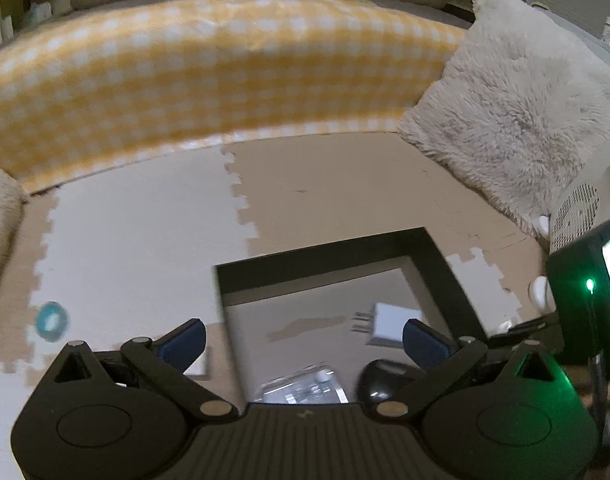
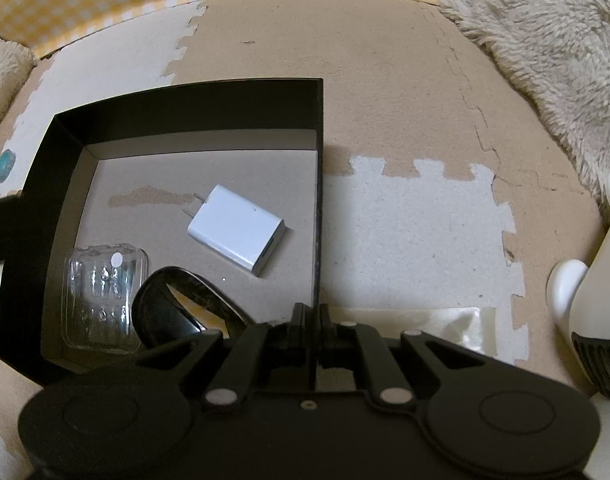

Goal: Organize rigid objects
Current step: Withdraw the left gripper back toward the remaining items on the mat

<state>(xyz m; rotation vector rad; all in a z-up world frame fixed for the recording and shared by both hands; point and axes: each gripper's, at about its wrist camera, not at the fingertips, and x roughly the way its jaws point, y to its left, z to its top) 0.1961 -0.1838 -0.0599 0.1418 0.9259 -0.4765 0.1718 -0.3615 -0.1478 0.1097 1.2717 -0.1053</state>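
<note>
Now, left gripper (image 1: pixel 303 340): angled down above black box (image 1: pixel 325 254), jaws spread wide, empty.
Right gripper (image 2: pixel 313 312): pointing steeply down, jaws clenched on the box's wall.

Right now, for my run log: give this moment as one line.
box: charger, clear case, mouse inside | left gripper: open, empty | right gripper: shut on box wall | ring: on mat

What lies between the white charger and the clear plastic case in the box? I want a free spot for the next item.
Only bare grey box floor separates the white charger from the clear plastic case; the right wrist view shows it.
</note>
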